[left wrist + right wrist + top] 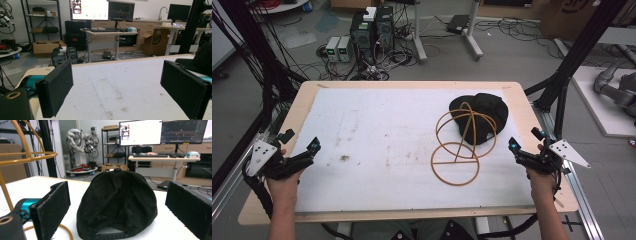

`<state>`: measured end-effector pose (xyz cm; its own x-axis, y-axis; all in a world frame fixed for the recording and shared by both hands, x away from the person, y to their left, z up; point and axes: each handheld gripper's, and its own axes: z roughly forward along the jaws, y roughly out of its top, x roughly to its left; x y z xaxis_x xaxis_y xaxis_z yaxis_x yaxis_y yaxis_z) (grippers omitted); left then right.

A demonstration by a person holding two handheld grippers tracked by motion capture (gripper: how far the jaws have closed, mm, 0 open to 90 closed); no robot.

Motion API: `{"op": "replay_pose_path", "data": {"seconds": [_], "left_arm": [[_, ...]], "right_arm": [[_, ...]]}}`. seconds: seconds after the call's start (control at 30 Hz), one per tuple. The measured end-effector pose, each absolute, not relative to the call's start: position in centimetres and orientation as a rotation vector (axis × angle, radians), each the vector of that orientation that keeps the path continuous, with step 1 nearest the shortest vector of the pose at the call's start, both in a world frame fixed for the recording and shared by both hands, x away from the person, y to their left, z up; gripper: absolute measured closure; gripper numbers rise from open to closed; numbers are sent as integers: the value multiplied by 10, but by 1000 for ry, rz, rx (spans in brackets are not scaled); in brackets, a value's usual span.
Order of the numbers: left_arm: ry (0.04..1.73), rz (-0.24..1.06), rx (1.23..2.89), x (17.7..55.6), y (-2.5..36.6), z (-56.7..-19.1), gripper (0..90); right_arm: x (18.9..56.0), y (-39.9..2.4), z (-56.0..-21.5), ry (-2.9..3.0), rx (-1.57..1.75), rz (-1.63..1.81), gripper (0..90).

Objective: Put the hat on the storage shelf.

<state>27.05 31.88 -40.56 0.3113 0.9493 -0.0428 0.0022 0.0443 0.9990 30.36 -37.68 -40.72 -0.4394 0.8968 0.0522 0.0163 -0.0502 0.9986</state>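
Observation:
A black cap (481, 114) lies crown up at the table's right rear, and in the right gripper view the cap (117, 202) sits straight ahead with its back strap toward me. A gold wire stand (460, 145) stands against its front left side, and its rings (22, 157) show at the left of that view. My right gripper (525, 140) rests near the right table edge, open, and the cap lies beyond its jaws (117, 192). My left gripper (301, 141) rests at the left edge, open and empty (117, 75), far from both things.
A white mat (382, 145) covers the wooden table (412, 85) and carries a few dark stains. Black frame posts (579, 45) rise at the right rear. Computers and cables lie on the floor behind the table.

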Motion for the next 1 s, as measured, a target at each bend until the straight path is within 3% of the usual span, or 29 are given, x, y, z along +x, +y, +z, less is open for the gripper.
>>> {"op": "replay_pose_path", "data": {"seconds": [1.0], "left_arm": [[997, 942, 1312, 272, 318, -407, 114]], "right_arm": [[352, -360, -410, 1646, 1047, 1574, 68]]}}
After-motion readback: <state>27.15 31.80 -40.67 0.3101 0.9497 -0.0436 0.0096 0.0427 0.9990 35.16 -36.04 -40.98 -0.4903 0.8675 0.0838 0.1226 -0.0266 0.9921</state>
